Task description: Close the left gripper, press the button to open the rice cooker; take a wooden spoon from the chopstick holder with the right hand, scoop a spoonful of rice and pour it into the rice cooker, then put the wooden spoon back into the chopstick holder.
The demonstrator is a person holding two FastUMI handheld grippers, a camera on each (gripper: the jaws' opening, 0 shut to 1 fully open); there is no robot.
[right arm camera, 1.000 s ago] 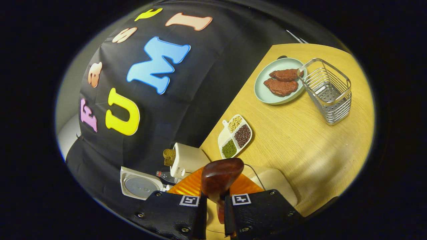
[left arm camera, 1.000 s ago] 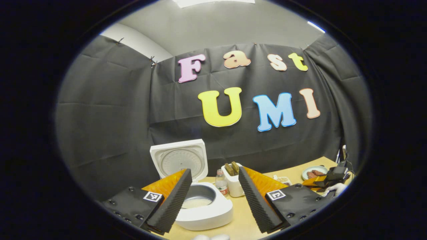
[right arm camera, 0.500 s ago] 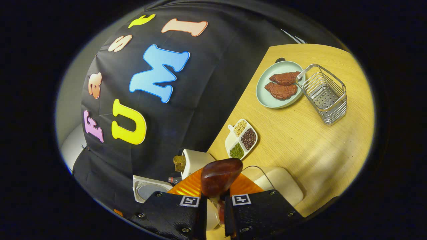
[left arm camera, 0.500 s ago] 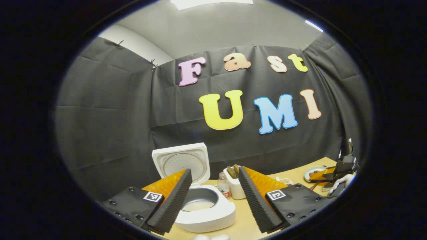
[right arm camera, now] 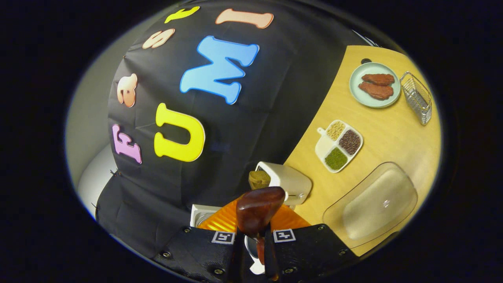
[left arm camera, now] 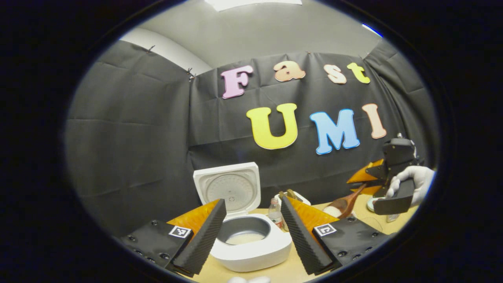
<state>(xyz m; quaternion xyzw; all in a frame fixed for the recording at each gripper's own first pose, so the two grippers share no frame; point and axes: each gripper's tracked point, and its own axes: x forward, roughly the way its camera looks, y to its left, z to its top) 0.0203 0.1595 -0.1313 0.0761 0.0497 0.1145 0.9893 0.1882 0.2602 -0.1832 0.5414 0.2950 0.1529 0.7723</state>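
Now the right claw (right arm camera: 251, 243) is pinched on the handle of the wooden spoon (right arm camera: 257, 210), whose dark bowl stands up between its fingers in the right gripper view. In the left gripper view the same right claw (left arm camera: 363, 181) hangs high at the right, held by a gloved hand (left arm camera: 412, 179), with the wooden spoon (left arm camera: 344, 203) slanting down from it and its bowl low over the desk (left arm camera: 290, 269), carrying something pale that may be rice.

The left claw (left arm camera: 253, 232) is spread wide, gripping nothing, its ridged fingers (left arm camera: 204, 236) framing the rice cooker (left arm camera: 251, 247). That cooker sits on the desk with its lid (left arm camera: 228, 188) standing upright and open, and a pale layer lies at the bottom of its grey inner pot (left arm camera: 243, 234). Just behind the cooker stands a small bottle (left arm camera: 275, 212).

Farther out in the right gripper view, a white toaster (right arm camera: 287, 181) with a brown slice sticking out stands at the desk's (right arm camera: 393, 137) edge by the black wall. Beside it lies a clear oblong container (right arm camera: 373, 204). Beyond that is a white divided dish (right arm camera: 338, 145) of green, dark and pale grains, then a pale green plate (right arm camera: 373, 98) with two reddish-brown meat pieces. Just beside that plate stands the wire chopstick holder (right arm camera: 418, 98).
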